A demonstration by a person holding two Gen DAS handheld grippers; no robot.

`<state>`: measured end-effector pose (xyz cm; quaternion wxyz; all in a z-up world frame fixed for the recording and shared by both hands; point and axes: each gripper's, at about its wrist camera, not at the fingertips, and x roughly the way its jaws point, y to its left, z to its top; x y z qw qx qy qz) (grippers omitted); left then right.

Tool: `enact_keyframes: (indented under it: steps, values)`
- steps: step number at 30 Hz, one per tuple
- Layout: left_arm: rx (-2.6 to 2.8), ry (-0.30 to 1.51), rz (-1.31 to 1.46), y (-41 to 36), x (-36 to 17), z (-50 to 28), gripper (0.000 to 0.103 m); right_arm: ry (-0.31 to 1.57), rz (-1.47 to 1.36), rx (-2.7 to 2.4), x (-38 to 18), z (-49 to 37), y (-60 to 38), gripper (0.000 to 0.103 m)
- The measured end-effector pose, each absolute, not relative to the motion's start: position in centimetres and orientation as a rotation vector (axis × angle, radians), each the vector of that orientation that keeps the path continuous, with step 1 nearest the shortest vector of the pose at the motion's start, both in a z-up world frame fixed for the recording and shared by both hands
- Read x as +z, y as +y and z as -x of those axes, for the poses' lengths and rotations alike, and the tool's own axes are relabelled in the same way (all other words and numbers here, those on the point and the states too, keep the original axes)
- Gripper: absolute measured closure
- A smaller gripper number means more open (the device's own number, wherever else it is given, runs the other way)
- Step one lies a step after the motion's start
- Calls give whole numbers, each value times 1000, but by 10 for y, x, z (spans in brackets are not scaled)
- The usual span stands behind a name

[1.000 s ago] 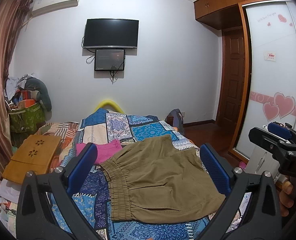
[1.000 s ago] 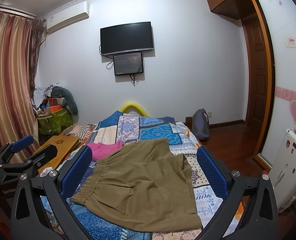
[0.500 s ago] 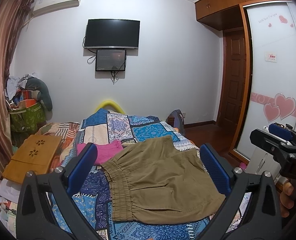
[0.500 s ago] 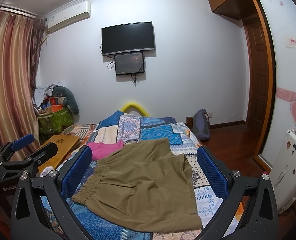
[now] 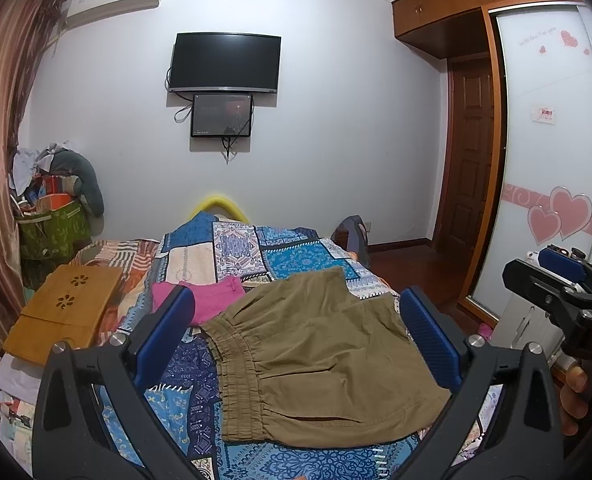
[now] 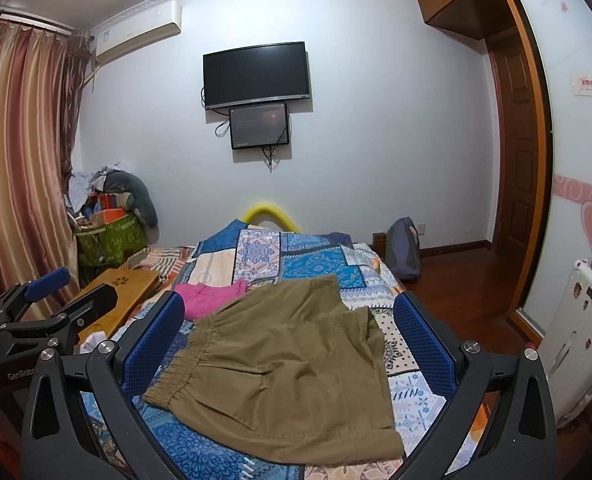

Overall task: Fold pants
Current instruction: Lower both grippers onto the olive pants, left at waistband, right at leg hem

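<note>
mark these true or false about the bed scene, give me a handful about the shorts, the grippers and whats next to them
1. The khaki shorts lie spread on the patchwork bedspread. True.
2. The left gripper is clamped on the waistband. False: its jaws stand wide open, above the shorts, holding nothing.
3. A pink garment lies beside the shorts, toward the wooden lap desk. True.
4. The right gripper is open. True.
5. The shorts hang off the bed onto the floor. False: they rest on the bedspread.
6. The TV on the wall shows a bright picture. False: its screen is dark.
</note>
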<state>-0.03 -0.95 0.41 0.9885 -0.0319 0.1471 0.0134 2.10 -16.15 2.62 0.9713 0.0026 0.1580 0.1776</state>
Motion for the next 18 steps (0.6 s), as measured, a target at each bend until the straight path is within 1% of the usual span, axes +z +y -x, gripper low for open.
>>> enact_keyframes:
  steps: [6, 16, 18]
  values:
    - [45, 360, 45, -4, -9, -19, 0, 350, 16, 328, 10, -34, -165, 0]
    - [-14, 591, 74, 19, -71, -74, 0, 556, 152, 246, -59, -87, -179, 0]
    - [-13, 639, 86, 25, -85, -86, 4, 613, 178, 248, -76, -97, -182, 0]
